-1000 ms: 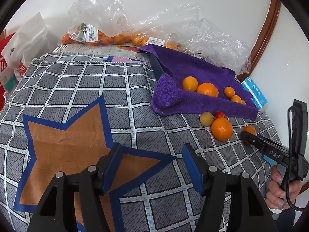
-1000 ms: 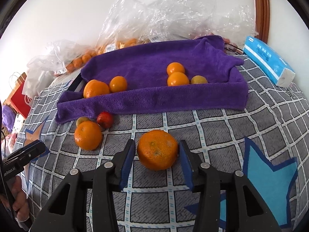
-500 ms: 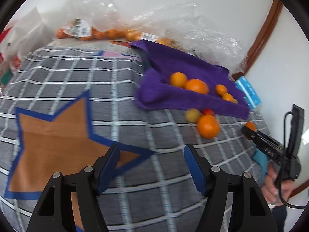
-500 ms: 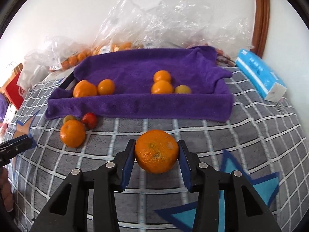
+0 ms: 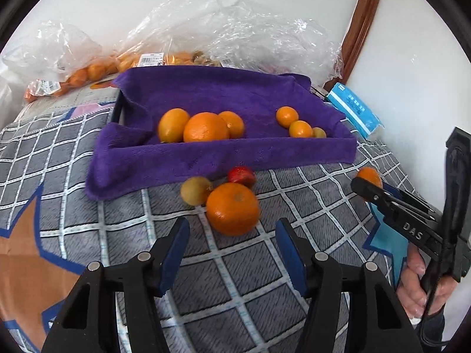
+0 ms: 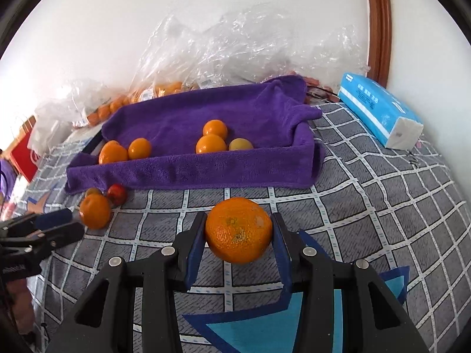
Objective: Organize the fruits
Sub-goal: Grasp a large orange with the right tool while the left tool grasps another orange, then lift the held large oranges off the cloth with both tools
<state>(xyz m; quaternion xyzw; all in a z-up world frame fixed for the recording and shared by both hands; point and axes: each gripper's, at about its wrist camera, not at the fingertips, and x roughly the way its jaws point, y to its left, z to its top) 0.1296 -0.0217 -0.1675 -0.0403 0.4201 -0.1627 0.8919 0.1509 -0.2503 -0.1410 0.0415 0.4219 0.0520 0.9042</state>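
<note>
A tray lined with a purple towel (image 5: 223,156) (image 6: 206,170) holds several oranges and small yellow fruits. In front of it on the checked cloth lie a large orange (image 5: 232,209) (image 6: 94,210), a yellow-green fruit (image 5: 195,190) and a small red fruit (image 5: 241,176) (image 6: 117,194). My left gripper (image 5: 232,244) is open, just short of the large orange. My right gripper (image 6: 238,241) is shut on another orange (image 6: 238,229) and holds it above the cloth, in front of the tray. It also shows in the left wrist view (image 5: 368,188).
Clear plastic bags of oranges (image 5: 88,70) (image 6: 164,88) lie behind the tray by the white wall. A blue tissue pack (image 5: 354,111) (image 6: 379,114) sits to the tray's right. A wooden door frame (image 6: 379,23) stands at the back right.
My left gripper has swung right and closer to the loose orange in front of the tray. My right gripper has lifted its orange off the cloth, towards the tray.
</note>
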